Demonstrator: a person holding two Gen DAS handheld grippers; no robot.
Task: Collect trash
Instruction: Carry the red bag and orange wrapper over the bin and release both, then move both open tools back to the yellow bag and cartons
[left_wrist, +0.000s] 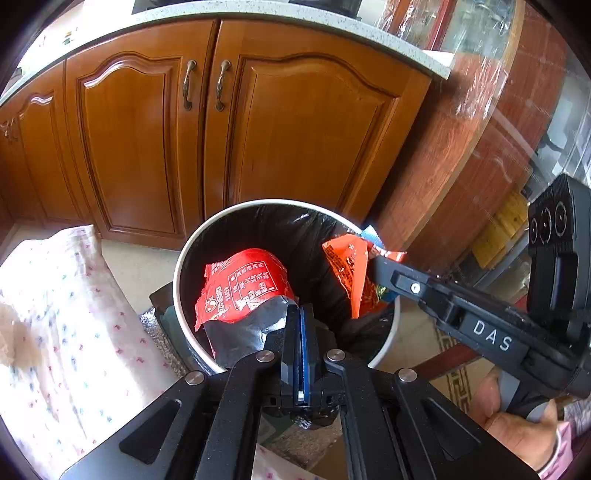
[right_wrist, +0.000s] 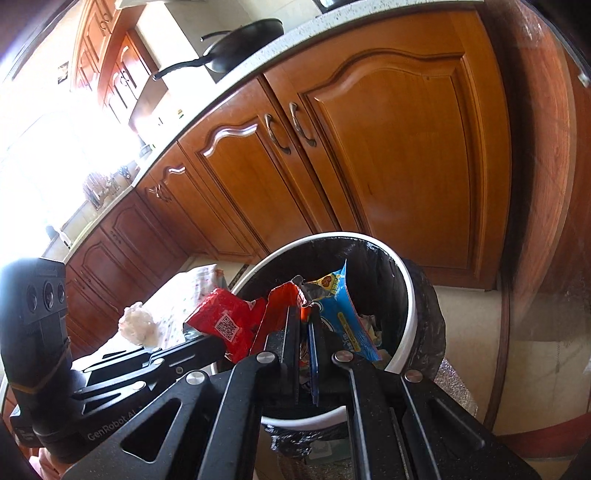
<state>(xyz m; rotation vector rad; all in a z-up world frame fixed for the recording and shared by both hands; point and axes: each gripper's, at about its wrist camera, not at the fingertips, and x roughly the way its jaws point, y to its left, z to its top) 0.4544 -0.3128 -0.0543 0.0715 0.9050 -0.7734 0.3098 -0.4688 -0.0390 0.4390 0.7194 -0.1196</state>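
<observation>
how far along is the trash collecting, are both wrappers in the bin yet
Nearly done. The left gripper is shut on the red wrapper, held over the lined bin. The right gripper is shut on an orange wrapper and a blue wrapper, also over the opening. Some crumpled trash already lies inside the bin. Left to do: open both and drop them.

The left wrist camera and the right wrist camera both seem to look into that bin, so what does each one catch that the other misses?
Only the left wrist view shows the person's hand holding the right gripper.

Only the right wrist view shows the black pan on the counter, the bright window side of the kitchen, and the blue wrapper clearly.

Both show the white trash bin with its black liner, the red wrapper pinched by the left gripper, an orange wrapper in the right one, and wooden cabinet doors.
</observation>
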